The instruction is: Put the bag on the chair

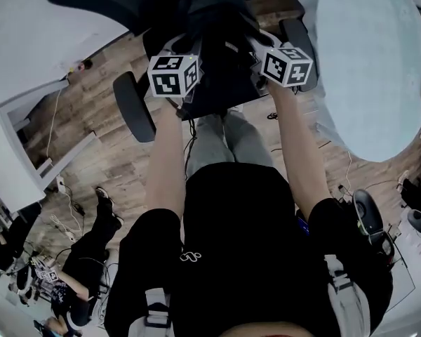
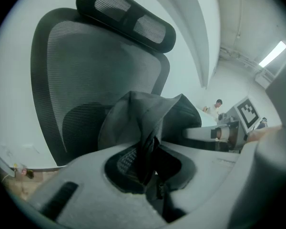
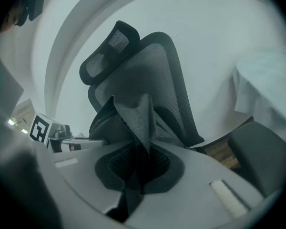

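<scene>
Bag (image 1: 221, 20): dark, soft woven cloth, gathered into sharp folds and held up between the two grippers over the seat of the chair (image 1: 133, 107). No view shows whether its underside rests on the seat.

Left gripper (image 1: 187, 56): pale moulded plastic with a cube of black-and-white square markers (image 1: 174, 74). In the left gripper view its jaws (image 2: 150, 161) are clamped on a bunched pleat of the bag (image 2: 143, 118), whose matte grey cloth rises above them in a peaked fold.

Right gripper (image 1: 265, 51): the same build, with its own marker cube (image 1: 288, 63). In the right gripper view its jaws (image 3: 136, 168) are pressed together on another fold of the bag (image 3: 138, 118); here the coarse weave of the cloth is plain to see.

Chair: an office chair with a curved backrest (image 2: 86, 66) of fine black mesh in a dark frame, a separate mesh headrest (image 2: 128, 18) of rounded oblong shape, and smooth padded armrests (image 3: 262, 151). The bag stands just in front of the backrest (image 3: 157, 75) in both gripper views.

Surroundings: a floor (image 1: 105, 69) of brown wood-grain planks, and a round, pale, smooth-topped desk (image 1: 379, 62) to the person's right, beside the chair.
</scene>
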